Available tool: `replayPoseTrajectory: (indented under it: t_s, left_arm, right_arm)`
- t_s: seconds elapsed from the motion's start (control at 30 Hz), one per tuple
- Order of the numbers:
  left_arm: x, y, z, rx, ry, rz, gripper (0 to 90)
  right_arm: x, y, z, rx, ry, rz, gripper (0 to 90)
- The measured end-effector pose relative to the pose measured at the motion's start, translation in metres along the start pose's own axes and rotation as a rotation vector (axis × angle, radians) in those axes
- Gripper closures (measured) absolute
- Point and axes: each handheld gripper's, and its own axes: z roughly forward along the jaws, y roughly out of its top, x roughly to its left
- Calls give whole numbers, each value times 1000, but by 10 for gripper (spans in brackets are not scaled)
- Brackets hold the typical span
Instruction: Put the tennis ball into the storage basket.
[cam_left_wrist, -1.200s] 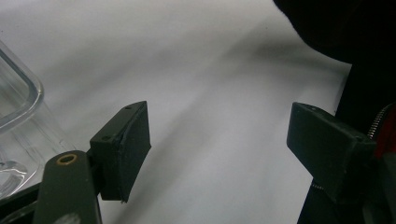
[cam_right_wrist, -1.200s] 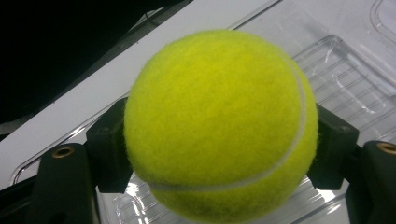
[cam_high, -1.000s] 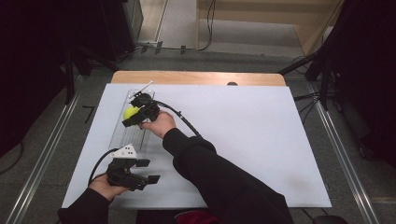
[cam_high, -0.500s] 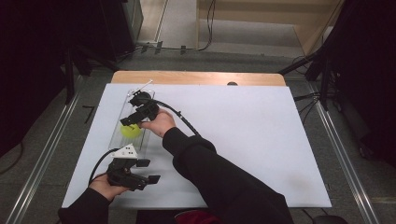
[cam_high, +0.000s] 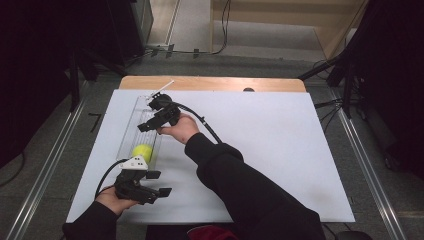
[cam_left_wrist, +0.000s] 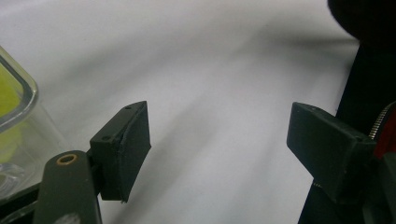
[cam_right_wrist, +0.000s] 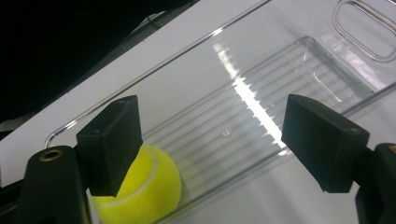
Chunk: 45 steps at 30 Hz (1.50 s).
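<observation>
left of centre in the high view, a clear plastic tray lies lengthwise on the white tabletop, w/ a yellow tennis ball sitting inside at its near end, i.e. toward the bottom of the frame. the right tool hangs over the tray's middle, jaws spread wide and gripping nothing. in the right gripper view the ball sits at lower left, partly behind the left jaw, and the tray's ribbed floor runs off to the upper right. the ball prob rests at that end because the tray wall stops it rolling further. the spread jaws and the height above the tray suggest the ball is let go and the hand is clear of it, though that's a guess.

the left tool sits at lower left of the high view, just below the tray's near end, also released w/ jaws apart over bare tabletop. in the left gripper view a rounded tray corner w/ a yellow blur behind shows at the left edge. it looks parked, maybe to steady the tray if needed.
</observation>
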Motion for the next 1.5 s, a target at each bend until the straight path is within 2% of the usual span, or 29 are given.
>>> replayPoseTrajectory:
  t_s: [0.23, 0.73, 0.87, 1.1, 1.5]
  left_arm:
    - [0, -1, 0, 2, 3, -4, 222]
    - [1, -1, 0, 5, 5, -6, 222]
    - [1, -1, 1, 8, 6, -6, 222]
    - [1, -1, 0, 8, 10, -8, 222]
    - [2, -2, 1, 15, 14, -6, 222]
  right_arm:
    - [-2, -12, -14, -8, 21, 3, 182]
    - [-5, -34, -45, 6, 14, -3, 183]
    - [-6, -40, -49, 14, 8, -19, 183]
    - [-11, -50, -58, 14, 10, -4, 185]
    - [-14, -66, -73, 14, 14, -7, 190]
